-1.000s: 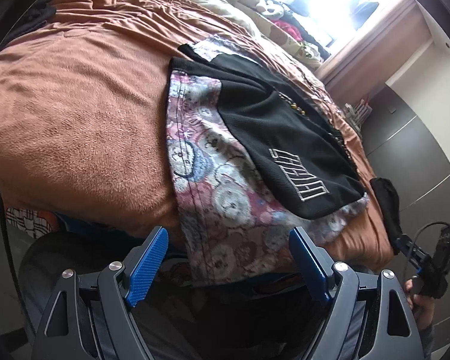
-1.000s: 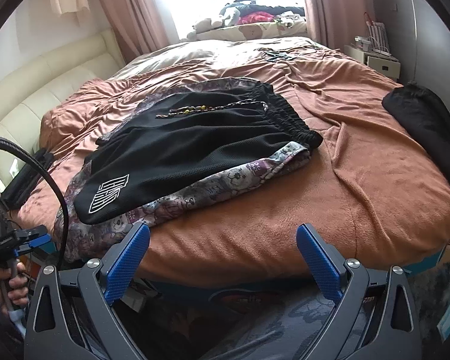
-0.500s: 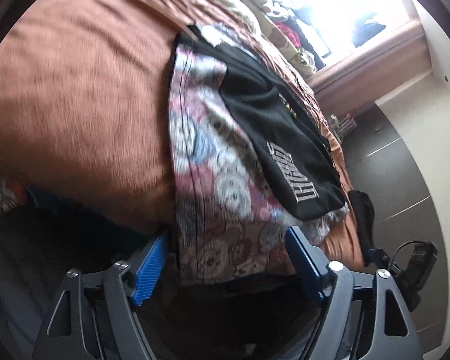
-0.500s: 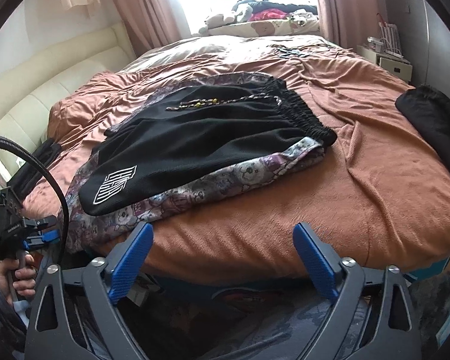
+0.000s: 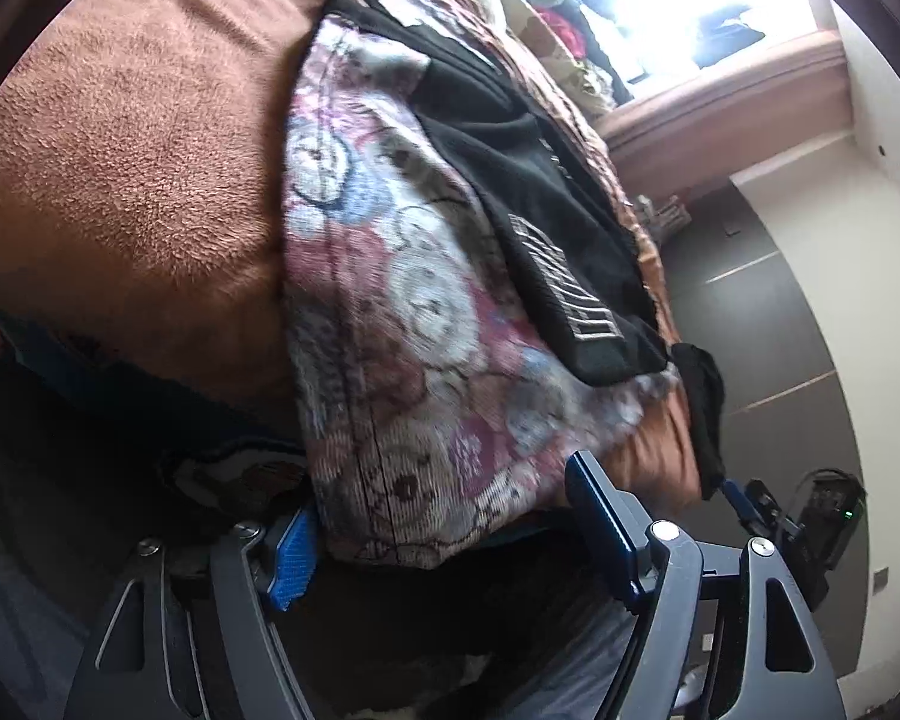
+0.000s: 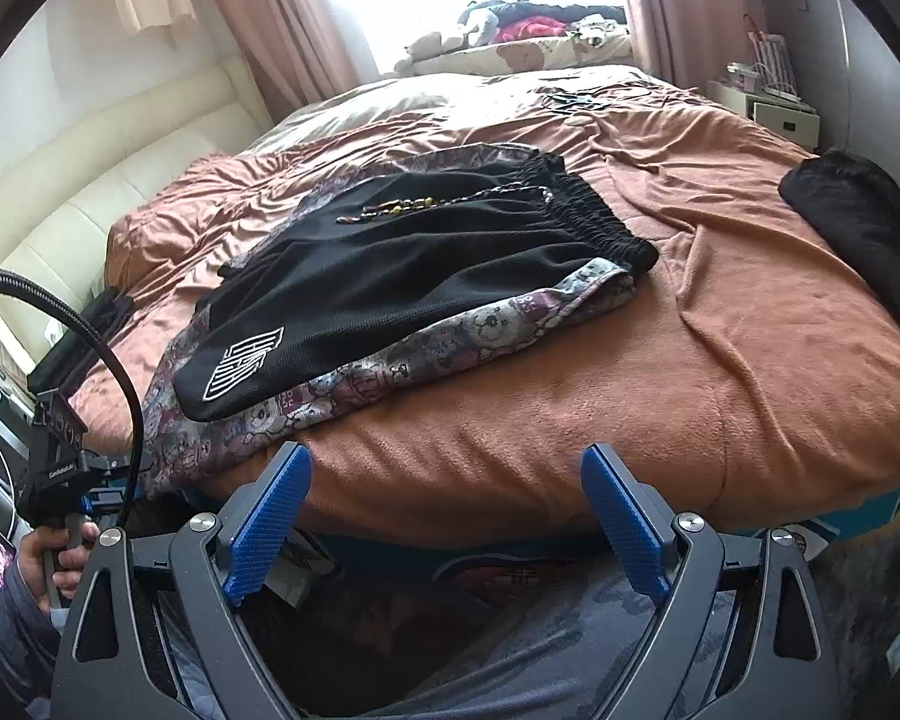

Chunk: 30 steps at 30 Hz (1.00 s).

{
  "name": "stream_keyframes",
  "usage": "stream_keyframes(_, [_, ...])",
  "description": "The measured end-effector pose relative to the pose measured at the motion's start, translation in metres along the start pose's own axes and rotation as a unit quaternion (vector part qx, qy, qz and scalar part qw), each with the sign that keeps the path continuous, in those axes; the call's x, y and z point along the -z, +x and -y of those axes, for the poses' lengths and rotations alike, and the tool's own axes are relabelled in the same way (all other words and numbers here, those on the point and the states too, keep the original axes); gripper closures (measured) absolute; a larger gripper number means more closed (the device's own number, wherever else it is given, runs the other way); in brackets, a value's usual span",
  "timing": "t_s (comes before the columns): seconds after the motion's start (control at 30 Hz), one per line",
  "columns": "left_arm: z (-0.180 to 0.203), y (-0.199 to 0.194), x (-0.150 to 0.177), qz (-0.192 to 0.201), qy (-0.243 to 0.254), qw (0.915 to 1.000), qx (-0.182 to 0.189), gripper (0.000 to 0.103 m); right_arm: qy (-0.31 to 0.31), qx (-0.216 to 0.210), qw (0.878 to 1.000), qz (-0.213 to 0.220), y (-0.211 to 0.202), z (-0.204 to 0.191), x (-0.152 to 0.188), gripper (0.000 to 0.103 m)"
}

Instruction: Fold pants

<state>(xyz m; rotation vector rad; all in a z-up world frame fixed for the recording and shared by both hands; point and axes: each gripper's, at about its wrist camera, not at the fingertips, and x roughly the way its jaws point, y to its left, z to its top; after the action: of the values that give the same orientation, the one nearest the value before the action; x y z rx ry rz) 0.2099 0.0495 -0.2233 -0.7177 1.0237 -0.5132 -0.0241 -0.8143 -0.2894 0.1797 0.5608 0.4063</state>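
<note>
Bedroom, brown bed (image 6: 720, 312) | black shorts (image 6: 402, 276) on patterned pants (image 5: 402, 360), unfolded | left hand-held gripper (image 5: 444, 531) closing, jaws astride pants hem, ungripped | right hand-held gripper (image 6: 444, 516) released, empty

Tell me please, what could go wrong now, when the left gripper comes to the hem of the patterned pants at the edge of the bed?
1. The black shorts lie on top of the patterned pants; lifting the hem could drag or tip them.
2. The left gripper, open and just been closing, has the hanging hem between its fingers but off-centre, beside the left finger; it may catch only part.
3. A beaded string rests loose on the shorts and could slide off.
</note>
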Motion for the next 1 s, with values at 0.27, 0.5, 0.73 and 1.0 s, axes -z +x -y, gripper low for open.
stream_keyframes(0.27, [0.012, -0.035, 0.006, 0.032, -0.011, 0.9966, 0.075, 0.033, 0.014, -0.019, 1.0, 0.004, -0.001, 0.003, 0.007, 0.012])
stream_keyframes(0.5, [0.017, -0.034, 0.007, 0.033, -0.021, 0.9974, 0.06, 0.037, 0.019, -0.033, 0.999, 0.012, -0.005, 0.004, 0.008, 0.012])
stream_keyframes(0.73, [0.014, -0.024, 0.003, 0.036, -0.047, 0.998, -0.021, 0.095, 0.035, -0.038, 0.998, 0.019, -0.007, 0.014, 0.01, 0.012])
stream_keyframes(1.0, [0.025, -0.042, 0.0, 0.063, -0.053, 0.9956, -0.046, 0.098, 0.091, -0.047, 0.995, 0.008, 0.013, 0.033, -0.001, 0.024])
